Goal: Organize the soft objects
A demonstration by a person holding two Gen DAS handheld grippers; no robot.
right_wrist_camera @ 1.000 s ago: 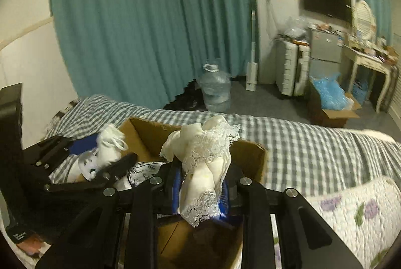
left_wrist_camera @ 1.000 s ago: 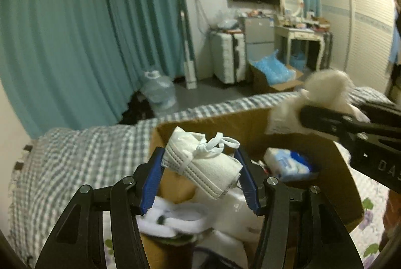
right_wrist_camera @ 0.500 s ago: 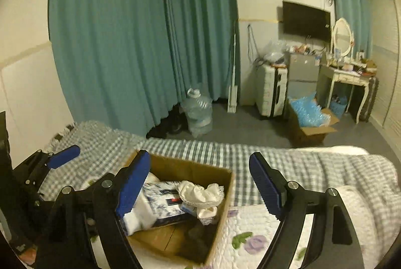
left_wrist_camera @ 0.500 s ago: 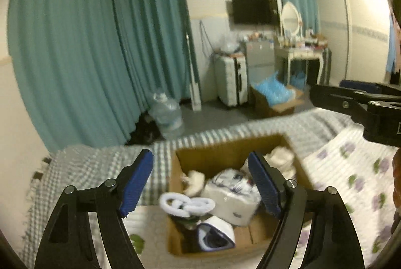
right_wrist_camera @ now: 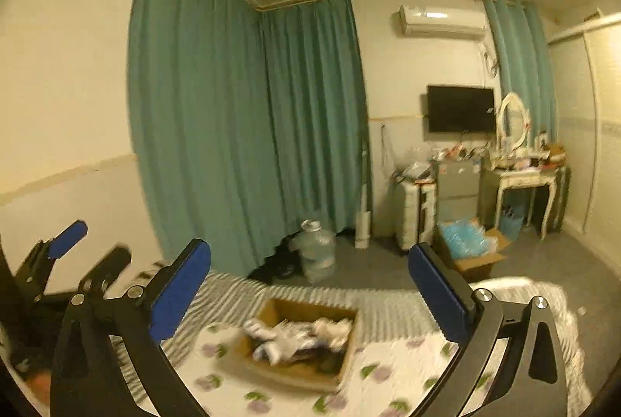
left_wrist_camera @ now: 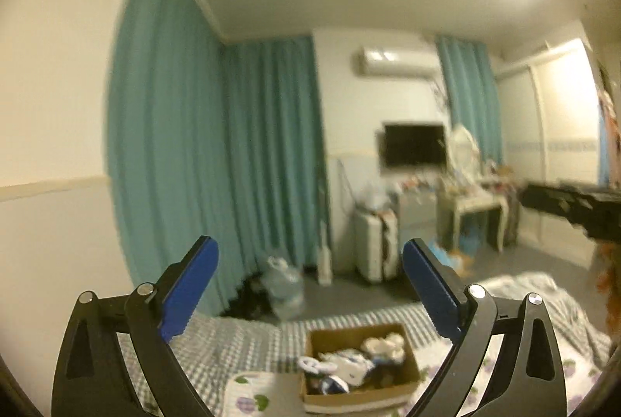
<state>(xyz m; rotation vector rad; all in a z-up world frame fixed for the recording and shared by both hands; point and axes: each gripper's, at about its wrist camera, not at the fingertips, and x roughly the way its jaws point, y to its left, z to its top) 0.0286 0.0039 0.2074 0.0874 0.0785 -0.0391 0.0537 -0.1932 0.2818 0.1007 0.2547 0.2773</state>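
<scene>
A cardboard box (left_wrist_camera: 407,362) sits far below on the bed, holding several white and blue soft items (left_wrist_camera: 349,364). It also shows in the right wrist view (right_wrist_camera: 271,308), with the soft items (right_wrist_camera: 299,335) blurred inside. My left gripper (left_wrist_camera: 308,254) is open and empty, high above the box. My right gripper (right_wrist_camera: 308,258) is open and empty, also raised well above the box. The right gripper shows at the right edge of the left wrist view (left_wrist_camera: 574,207). The left gripper shows at the left edge of the right wrist view (right_wrist_camera: 73,254).
The bed has a checked sheet (left_wrist_camera: 248,343) and a floral quilt (right_wrist_camera: 388,378). Teal curtains (right_wrist_camera: 248,129), a water jug (right_wrist_camera: 316,252), a suitcase (right_wrist_camera: 417,215), a dressing table (right_wrist_camera: 524,184) and a floor box of blue bags (right_wrist_camera: 469,246) stand beyond.
A second ago each gripper held a soft item over the box. Both let go, opened, and have risen far above the bed; the items lie in the box.
</scene>
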